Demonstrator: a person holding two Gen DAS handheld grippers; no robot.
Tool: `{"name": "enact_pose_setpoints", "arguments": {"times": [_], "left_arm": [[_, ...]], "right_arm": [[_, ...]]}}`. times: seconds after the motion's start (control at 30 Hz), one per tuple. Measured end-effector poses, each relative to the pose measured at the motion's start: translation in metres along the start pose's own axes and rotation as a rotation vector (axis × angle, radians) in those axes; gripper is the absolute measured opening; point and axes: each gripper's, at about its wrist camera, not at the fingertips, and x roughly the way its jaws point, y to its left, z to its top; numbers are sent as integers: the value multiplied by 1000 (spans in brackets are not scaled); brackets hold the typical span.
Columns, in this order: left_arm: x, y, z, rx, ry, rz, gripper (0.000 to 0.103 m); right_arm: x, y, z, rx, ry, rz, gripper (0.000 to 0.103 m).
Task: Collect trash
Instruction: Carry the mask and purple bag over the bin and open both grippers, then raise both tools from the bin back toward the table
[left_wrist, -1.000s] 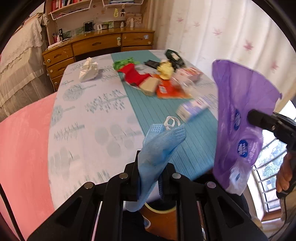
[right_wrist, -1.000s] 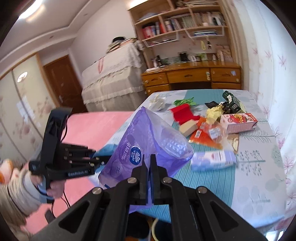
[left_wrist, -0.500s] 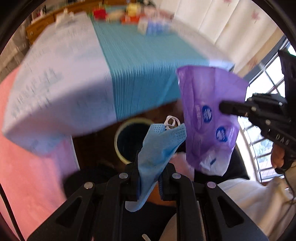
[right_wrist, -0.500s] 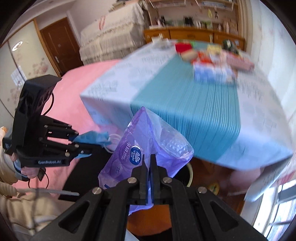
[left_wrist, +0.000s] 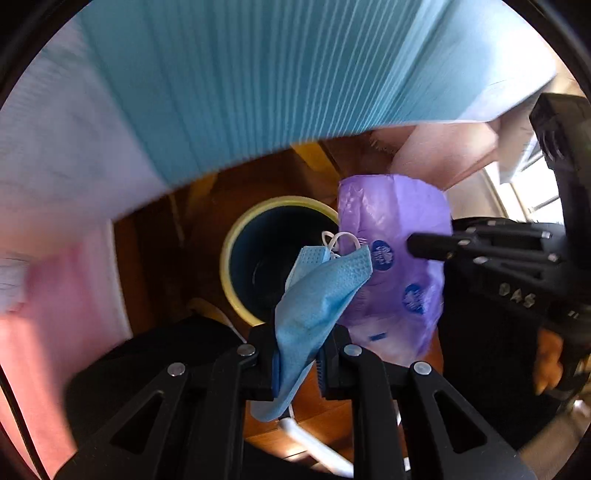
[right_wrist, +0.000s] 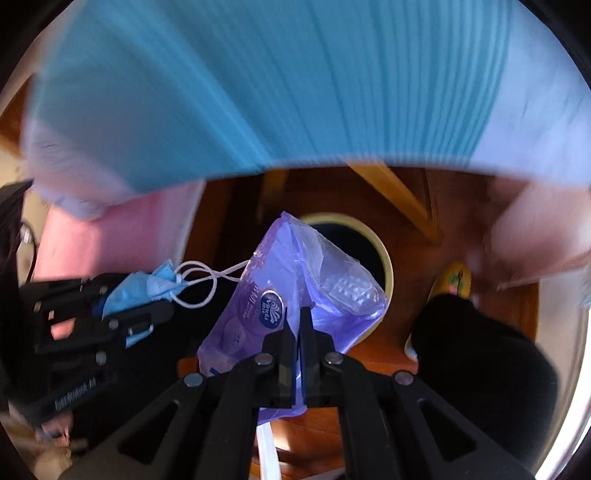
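In the left wrist view, a round bin (left_wrist: 236, 258) is seen at centre frame on the floor, under the tablecloth (left_wrist: 229, 81) filling the upper frame. A face mask (left_wrist: 317, 295) is held before the bin, with a plastic wrapper (left_wrist: 399, 273) just to its right.

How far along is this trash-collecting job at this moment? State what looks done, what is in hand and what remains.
Done: both pieces are picked up and carried to the yellow-rimmed bin on the floor. In hand: the left gripper clamps a blue face mask; the right gripper clamps a purple plastic wrapper, both over the bin's mouth. Left: releasing both into the bin. The tabletop is out of view.
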Motion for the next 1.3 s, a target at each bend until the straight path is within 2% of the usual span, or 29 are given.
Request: {"name": "enact_pose_setpoints", "arguments": {"times": [0.13,0.2,0.33,0.43,0.6,0.63,0.7,0.73,0.77,1.3], "left_arm": [[49,3,7,-52,31,39,13],[70,7,8,-89,67,52,13],[96,9,8,-119,130,51,14],[103,14,11,-156,129,24,15],[110,26,10,-205,135,24,35],[110,26,11,-216,142,23,41],[111,32,11,-237,156,16,48],[111,33,12,-245,159,19,50],[111,34,12,-252,160,22,51],[101,42,9,-286,108,70,54]], "right_arm": [[43,-26,1,133,23,-2,1],[57,-37,1,188,67,-22,1],[71,-44,2,245,92,-23,2],[81,-46,6,264,105,-34,2],[92,-47,9,298,121,-30,3],[95,-48,10,298,122,-31,7],[96,-47,10,299,121,-23,26],[97,-45,11,298,119,-20,41],[97,-45,11,297,116,-19,52],[95,-38,10,247,105,-42,54]]}}
